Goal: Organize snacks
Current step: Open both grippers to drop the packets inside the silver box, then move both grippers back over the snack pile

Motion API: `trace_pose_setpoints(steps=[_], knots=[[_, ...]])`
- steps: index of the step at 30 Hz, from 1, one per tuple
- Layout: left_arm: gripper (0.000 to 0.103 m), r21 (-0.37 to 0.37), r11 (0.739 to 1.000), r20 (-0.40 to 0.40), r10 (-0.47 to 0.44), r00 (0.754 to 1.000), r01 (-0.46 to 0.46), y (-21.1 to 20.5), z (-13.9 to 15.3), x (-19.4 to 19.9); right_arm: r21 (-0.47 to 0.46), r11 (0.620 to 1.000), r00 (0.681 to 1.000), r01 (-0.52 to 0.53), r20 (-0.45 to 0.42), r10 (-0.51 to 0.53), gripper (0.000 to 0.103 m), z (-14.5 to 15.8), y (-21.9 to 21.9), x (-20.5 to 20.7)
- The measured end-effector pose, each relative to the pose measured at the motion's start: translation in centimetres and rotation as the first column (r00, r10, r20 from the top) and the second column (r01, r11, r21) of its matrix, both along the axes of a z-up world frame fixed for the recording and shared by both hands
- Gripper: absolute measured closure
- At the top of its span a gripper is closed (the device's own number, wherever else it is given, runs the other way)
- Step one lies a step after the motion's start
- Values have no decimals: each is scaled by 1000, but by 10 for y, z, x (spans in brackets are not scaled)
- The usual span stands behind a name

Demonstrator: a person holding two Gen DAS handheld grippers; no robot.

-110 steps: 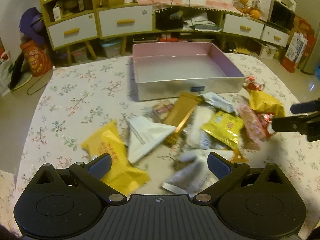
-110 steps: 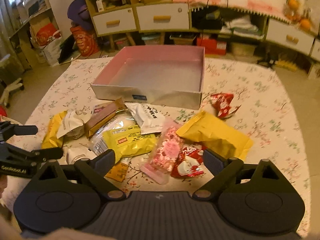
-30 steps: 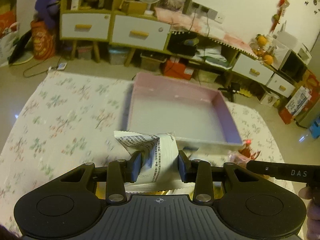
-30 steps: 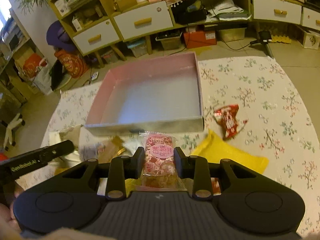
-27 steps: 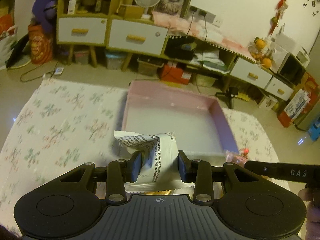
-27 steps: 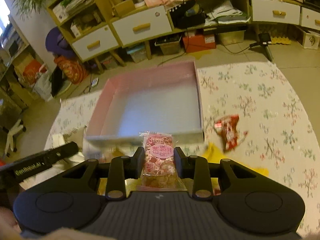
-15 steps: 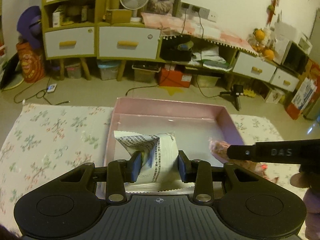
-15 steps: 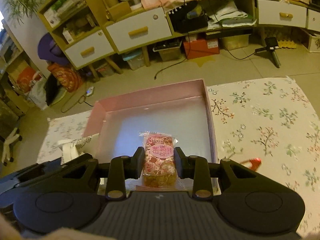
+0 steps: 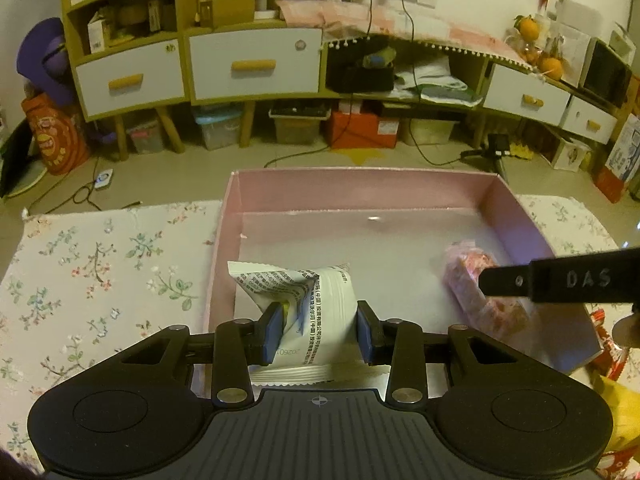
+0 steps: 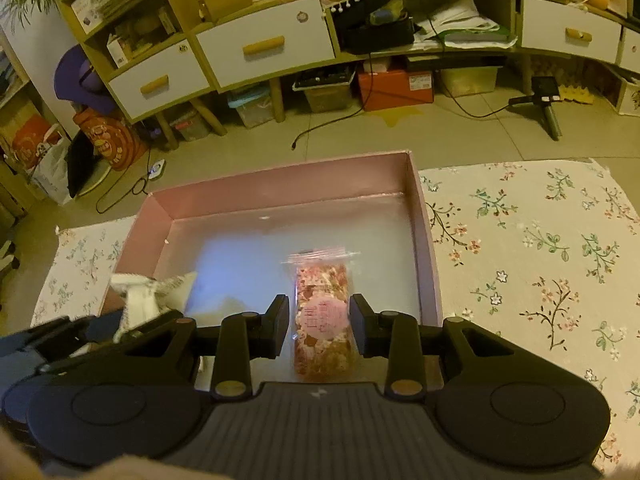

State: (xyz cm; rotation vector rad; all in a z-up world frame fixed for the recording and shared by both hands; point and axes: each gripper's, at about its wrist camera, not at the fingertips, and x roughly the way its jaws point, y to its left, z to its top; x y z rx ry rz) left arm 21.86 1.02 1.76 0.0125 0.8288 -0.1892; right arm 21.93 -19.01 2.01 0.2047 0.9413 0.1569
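A pink open box (image 9: 360, 184) stands on the floral tablecloth. Over the box's near left corner, my left gripper (image 9: 316, 328) is shut on a white printed snack packet (image 9: 308, 292). The right wrist view shows that white packet (image 10: 140, 296) at the lower left. My right gripper (image 10: 319, 326) hangs over the box's right half and its jaws are opening. A pink snack packet (image 10: 322, 312) sits between them, free of the left pad, its far end blurred over the box floor. In the left wrist view, a right gripper finger (image 9: 560, 280) crosses in front of the pink packet (image 9: 468, 280).
The floral tablecloth (image 10: 540, 248) spreads on both sides of the box. A red packet (image 9: 614, 350) and a yellow packet (image 9: 620, 412) lie by the box's near right corner. Beyond the table's far edge are the floor, cables and drawer cabinets (image 9: 252, 66).
Both grippers have moved forward from the snack pile to above the box. The right jaws have parted and the pink packet has slid lower between them. The left grip is unchanged.
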Motion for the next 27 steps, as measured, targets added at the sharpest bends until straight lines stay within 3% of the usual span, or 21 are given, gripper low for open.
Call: trace_pose_setpoints(steps=[3,7,10,15,27], knots=[[62,-32,999,-4,-5,1000,5,3,1,0,-1,1000,1000,8,10,-8,44,2,0,-2],[35,-51,999,16,-1,1000,1,3,8,-3,-12,1000,1000,3,8,-3,36,6,-2,-2],[30,-32,999,21,-11,1000,11,1,14,-7,-16,1000,1000,11,12,-11,27,10,-3,-5],[22,-10,1000,31,-29,999,30,-2,23,-20,-5,999,999,32,17,-32,19,21,-9,-13],[16,-26,999,39,-18,999,19,7,52,-69,-21,999,999,40,35,-40,11,45,-18,-59]])
